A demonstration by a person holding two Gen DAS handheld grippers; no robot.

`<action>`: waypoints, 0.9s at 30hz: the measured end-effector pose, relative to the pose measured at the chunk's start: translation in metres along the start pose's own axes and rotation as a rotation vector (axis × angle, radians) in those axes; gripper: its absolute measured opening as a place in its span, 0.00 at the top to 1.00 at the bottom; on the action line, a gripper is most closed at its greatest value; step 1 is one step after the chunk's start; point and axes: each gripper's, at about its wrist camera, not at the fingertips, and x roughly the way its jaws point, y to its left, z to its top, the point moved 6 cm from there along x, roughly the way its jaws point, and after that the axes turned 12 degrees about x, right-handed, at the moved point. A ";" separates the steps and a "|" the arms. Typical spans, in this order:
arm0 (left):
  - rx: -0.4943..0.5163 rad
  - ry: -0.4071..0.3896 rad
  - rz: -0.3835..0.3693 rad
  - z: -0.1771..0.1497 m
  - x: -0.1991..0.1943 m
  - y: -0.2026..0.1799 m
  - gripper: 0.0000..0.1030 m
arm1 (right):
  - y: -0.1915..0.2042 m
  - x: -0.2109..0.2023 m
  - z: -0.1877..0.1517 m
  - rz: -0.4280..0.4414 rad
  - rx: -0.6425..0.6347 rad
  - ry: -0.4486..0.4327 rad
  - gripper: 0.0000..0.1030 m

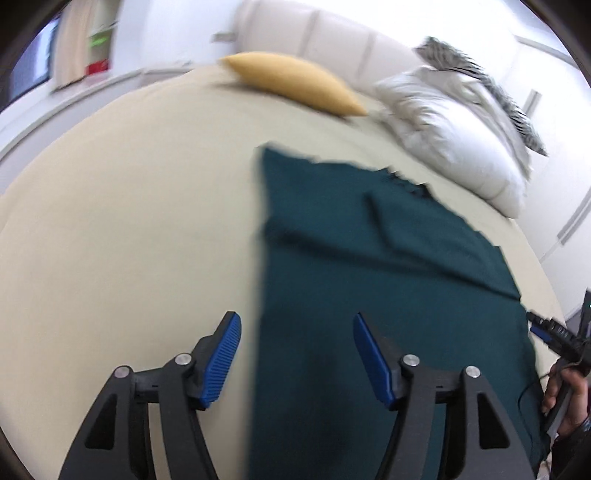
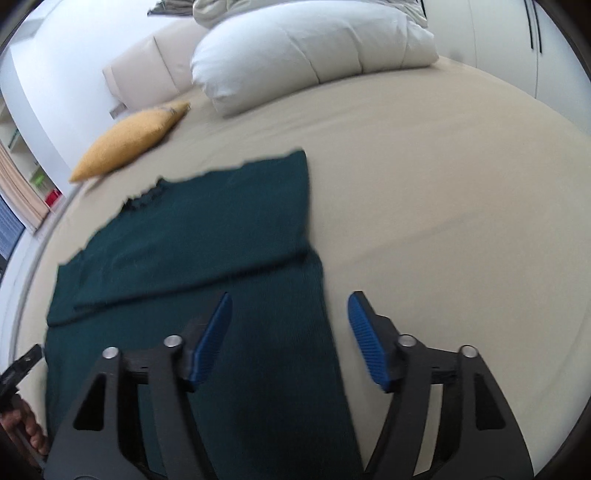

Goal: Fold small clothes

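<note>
My left gripper has its blue-padded jaws spread wide with nothing pinched; it hangs over the left edge of the dark green garment, one pad above the bare sheet and the other above the cloth. My right gripper is likewise spread and empty, straddling the garment's right edge, its left pad over the fabric and its right pad over the sheet. Whether either set of pads touches the cloth I cannot tell; the views are blurred. The garment lies flat on the beige bed, already narrowed into a long strip running away from me, with a sleeve or side panel folded across its upper part and the neckline at the far end. At the right edge of the left view I see the hand holding the other gripper. Beyond the garment, a mustard-yellow cushion rests near the padded cream headboard, and a plump white pillow sits beside it with a striped cushion behind.
</note>
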 end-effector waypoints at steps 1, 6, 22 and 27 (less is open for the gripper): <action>-0.022 0.018 -0.005 -0.011 -0.005 0.009 0.36 | -0.009 0.004 -0.010 -0.041 -0.004 0.037 0.28; -0.080 0.045 -0.071 -0.054 -0.042 0.030 0.36 | -0.021 -0.036 -0.021 -0.003 0.088 0.024 0.29; -0.125 0.240 -0.384 -0.131 -0.079 0.002 0.36 | -0.051 -0.132 -0.111 0.189 0.179 0.137 0.30; -0.149 0.285 -0.415 -0.140 -0.078 0.001 0.47 | -0.072 -0.149 -0.124 0.188 0.195 0.153 0.30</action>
